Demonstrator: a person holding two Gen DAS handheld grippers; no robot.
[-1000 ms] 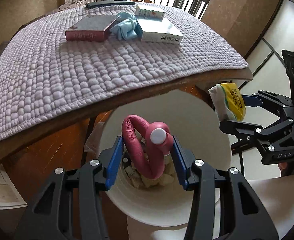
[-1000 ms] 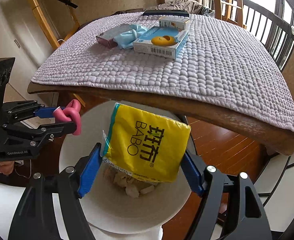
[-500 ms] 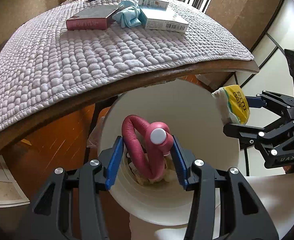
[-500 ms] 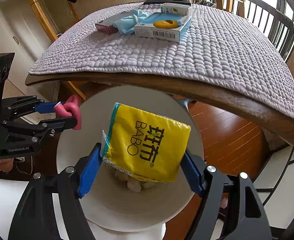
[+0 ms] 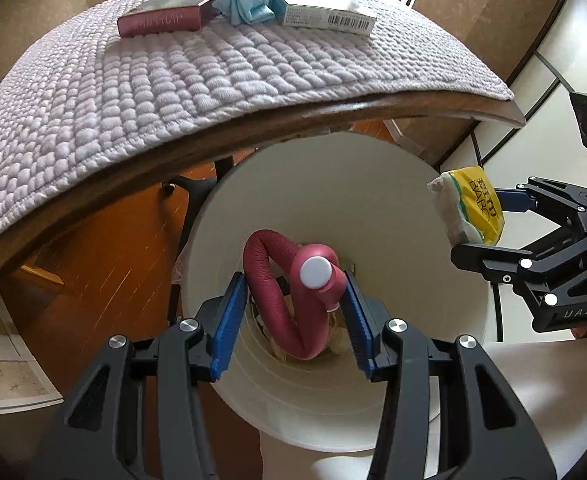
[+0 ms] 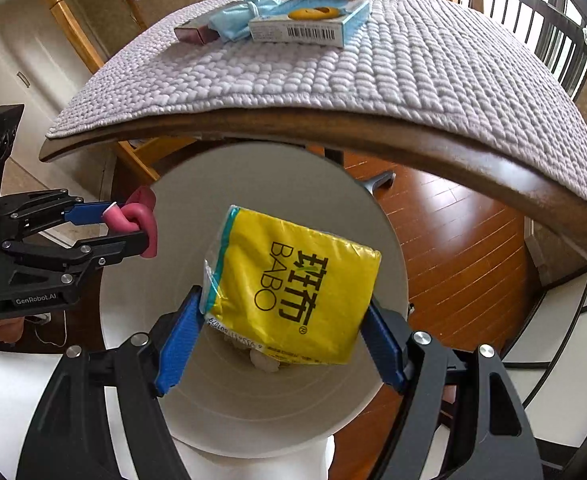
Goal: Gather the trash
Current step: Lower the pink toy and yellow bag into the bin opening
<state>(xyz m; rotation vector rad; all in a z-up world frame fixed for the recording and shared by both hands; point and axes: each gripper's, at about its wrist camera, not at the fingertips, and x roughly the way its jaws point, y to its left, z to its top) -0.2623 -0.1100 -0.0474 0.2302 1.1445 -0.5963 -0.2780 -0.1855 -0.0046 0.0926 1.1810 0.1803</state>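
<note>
My left gripper (image 5: 293, 312) is shut on a bent dark-pink foam tube with a white end cap (image 5: 281, 300) and holds it over the mouth of a white round bin (image 5: 333, 184). My right gripper (image 6: 281, 332) is shut on a yellow tissue pack marked BABO (image 6: 293, 284) and holds it over the same bin (image 6: 253, 184). Each gripper shows in the other view: the right one with the pack (image 5: 473, 208) at the bin's right rim, the left one with the tube (image 6: 133, 220) at its left rim. Pale crumpled scraps lie at the bin's bottom (image 6: 263, 360).
The bin stands on a wooden floor (image 6: 453, 232) under the edge of a table with a lilac knitted cover (image 5: 173, 80). On the table's far side lie a dark-pink box (image 5: 161, 20), a light-blue cloth (image 5: 249, 4) and blue-white boxes (image 5: 325, 16).
Both grippers have moved lower and nearer to the bin's mouth with their loads still held. The table edge now sits higher in both views.
</note>
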